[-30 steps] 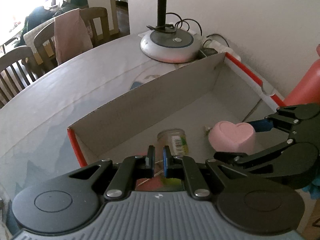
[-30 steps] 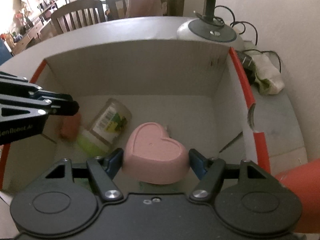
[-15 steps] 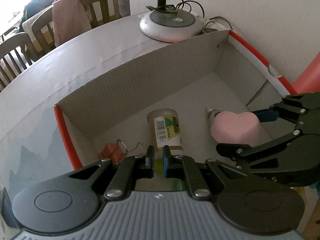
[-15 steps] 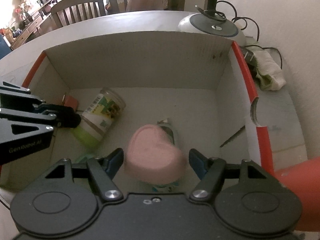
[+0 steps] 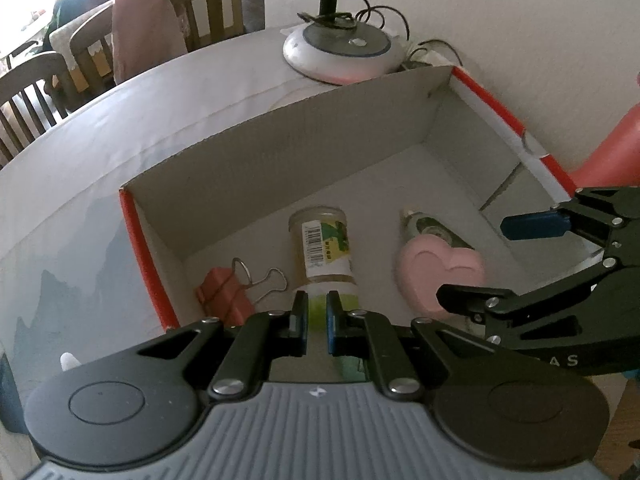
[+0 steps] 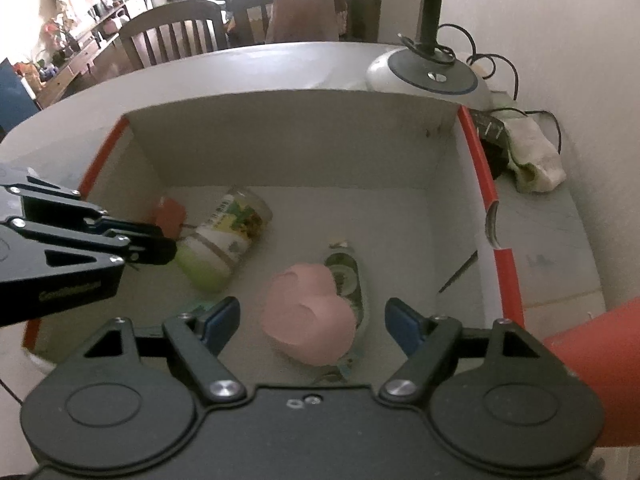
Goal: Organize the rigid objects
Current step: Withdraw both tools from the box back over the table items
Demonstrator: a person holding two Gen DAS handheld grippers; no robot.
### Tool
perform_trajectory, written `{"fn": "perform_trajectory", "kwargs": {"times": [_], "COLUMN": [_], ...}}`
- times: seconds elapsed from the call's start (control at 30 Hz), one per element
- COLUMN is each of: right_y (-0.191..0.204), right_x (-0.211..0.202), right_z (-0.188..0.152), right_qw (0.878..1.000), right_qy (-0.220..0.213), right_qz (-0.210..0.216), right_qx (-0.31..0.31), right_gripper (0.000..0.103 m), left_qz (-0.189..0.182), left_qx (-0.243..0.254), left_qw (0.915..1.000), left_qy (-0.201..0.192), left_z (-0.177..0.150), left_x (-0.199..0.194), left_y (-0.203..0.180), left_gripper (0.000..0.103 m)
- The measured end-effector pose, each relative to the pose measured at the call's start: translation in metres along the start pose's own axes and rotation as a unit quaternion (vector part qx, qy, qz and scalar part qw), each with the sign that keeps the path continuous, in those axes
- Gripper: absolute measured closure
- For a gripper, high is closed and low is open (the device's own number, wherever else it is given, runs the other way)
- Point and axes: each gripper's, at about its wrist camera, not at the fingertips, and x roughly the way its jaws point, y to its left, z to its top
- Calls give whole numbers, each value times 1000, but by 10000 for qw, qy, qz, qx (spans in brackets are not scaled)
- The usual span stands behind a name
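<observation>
Right gripper [image 6: 312,314]: jaws wide apart, empty, above box | left gripper [image 5: 317,312]: jaws nearly together, empty | pink heart [image 6: 310,324]: on floor of cardboard box [image 6: 292,136], beside jar [image 6: 226,240]

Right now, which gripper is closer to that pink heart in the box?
Right. The right gripper hangs open directly above the pink heart, fingers either side. The left gripper is off to its left, shut, over the jar's green lid.

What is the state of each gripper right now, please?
Left gripper: shut, holding nothing.
Right gripper: open, empty, above the pink heart.
</observation>
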Motion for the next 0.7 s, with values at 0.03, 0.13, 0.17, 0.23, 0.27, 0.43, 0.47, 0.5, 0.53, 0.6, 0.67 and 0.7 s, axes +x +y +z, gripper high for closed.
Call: {"fn": "perform_trajectory", "kwargs": {"times": [0.03,0.13,0.17,0.23,0.27,0.43,0.47,0.5,0.53,0.6,0.67,0.7], "right_y": [1,3,4,6,7,14,16,18,20,25,29,31], "right_x": [-4,-14,-16,-23,-27,-46,-50,-54,-58,-65,-71,-74], "right_z": [0,-1,-1,-2,-2,-4,-4,-5,-6,-9,-11,-11], "right_qw": [10000,9998,9998,9995,9994,9983,9980,9977,9974,9968,9961,9958], "right_qy": [-43,-155,-184,-266,-312,-531,-570,-614,-659,-731,-799,-830], "right_qz": [32,99,118,146,157,246,265,285,295,329,360,373], "right_qx": [-4,-2,-3,-23,-33,-46,-47,-49,-52,-45,-29,-24], "right_gripper": [23,22,22,22,22,19,19,19,18,18,18,18], "left_qz": [-9,-57,-74,-93,-101,-108,-126,-146,-164,-193,-244,-275], "left_qx": [-6,-72,-94,-132,-143,-130,-126,-118,-108,-119,-122,-130], "left_qw": [10000,9999,9998,9995,9993,9984,9981,9979,9976,9969,9962,9958], "left_qy": [-27,-139,-189,-277,-326,-547,-582,-618,-664,-750,-822,-867], "left_z": [-1,-2,-2,-3,-4,-10,-12,-13,-15,-20,-24,-26], "left_x": [-3,-13,-17,-25,-29,-49,-52,-56,-60,-69,-76,-80], "left_y": [0,1,1,2,3,3,4,4,4,6,7,8], "left_gripper": [95,95,95,95,95,95,95,95,95,95,95,95]}}
